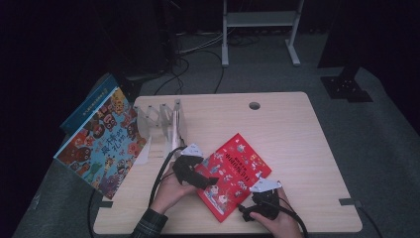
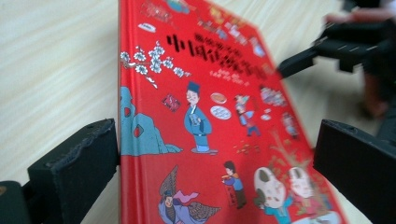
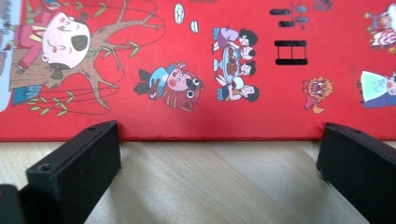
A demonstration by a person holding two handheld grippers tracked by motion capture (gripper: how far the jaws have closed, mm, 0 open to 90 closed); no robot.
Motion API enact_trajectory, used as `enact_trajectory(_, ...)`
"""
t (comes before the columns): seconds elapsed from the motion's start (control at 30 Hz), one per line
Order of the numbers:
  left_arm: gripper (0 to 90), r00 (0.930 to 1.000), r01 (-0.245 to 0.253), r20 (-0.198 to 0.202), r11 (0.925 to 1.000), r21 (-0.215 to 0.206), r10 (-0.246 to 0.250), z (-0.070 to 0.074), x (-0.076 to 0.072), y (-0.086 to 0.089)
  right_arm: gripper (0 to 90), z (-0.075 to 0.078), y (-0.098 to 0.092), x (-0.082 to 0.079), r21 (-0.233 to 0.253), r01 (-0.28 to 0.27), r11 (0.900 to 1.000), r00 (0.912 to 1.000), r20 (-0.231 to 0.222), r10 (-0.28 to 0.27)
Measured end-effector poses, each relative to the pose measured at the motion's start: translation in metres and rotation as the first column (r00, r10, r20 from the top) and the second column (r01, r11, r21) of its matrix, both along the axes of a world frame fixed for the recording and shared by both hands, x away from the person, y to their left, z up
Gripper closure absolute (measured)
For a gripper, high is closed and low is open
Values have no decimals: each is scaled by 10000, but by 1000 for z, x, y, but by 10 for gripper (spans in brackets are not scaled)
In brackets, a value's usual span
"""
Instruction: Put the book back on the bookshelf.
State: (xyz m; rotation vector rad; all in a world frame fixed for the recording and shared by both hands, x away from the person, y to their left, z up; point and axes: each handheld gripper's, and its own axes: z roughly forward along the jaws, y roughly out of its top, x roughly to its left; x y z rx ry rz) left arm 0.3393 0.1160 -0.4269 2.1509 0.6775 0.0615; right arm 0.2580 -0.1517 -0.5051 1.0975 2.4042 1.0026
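Red book (image 1: 233,176) lies flat on the bench (image 1: 297,144), near-centre, cover up, turned diagonally. Left gripper (image 1: 208,181) sits at the book's left edge; in the left gripper view its jaws are wide apart and straddle the book, one jaw just beside the spine, nothing clamped. Right gripper (image 1: 258,191) is at the book's near edge; in the right gripper view its jaws are wide open too, tips just short of the cover edge, holding nothing. Far left: clear rack (image 1: 161,124) on the bench, with a colourful picture book (image 1: 101,144) leaning against it and overhanging the bench's left edge.
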Motion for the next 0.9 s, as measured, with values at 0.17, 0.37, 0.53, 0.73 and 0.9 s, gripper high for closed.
enact_trajectory(0.17,15,9983,394,444,9985,-369,-377,20,-10,-2,0,0,0,0,9,33,10000,10000,9,-33)
enact_trajectory(0.37,85,9936,942,720,9907,-979,-873,39,-21,-2,0,0,0,0,10,21,10000,10000,-7,-21)
enact_trajectory(0.53,127,9898,1213,890,9856,-1177,-1112,45,-25,-2,0,0,-1,0,33,8,10000,10000,11,-8)
enact_trajectory(0.73,228,9870,1388,1028,9785,-1526,-1239,49,-27,3,0,0,-1,0,10,-67,10000,10000,21,67)
enact_trajectory(0.9,319,9832,1559,1194,9748,-1596,-1377,53,-30,3,0,0,-2,0,23,-70,10000,10000,21,70)
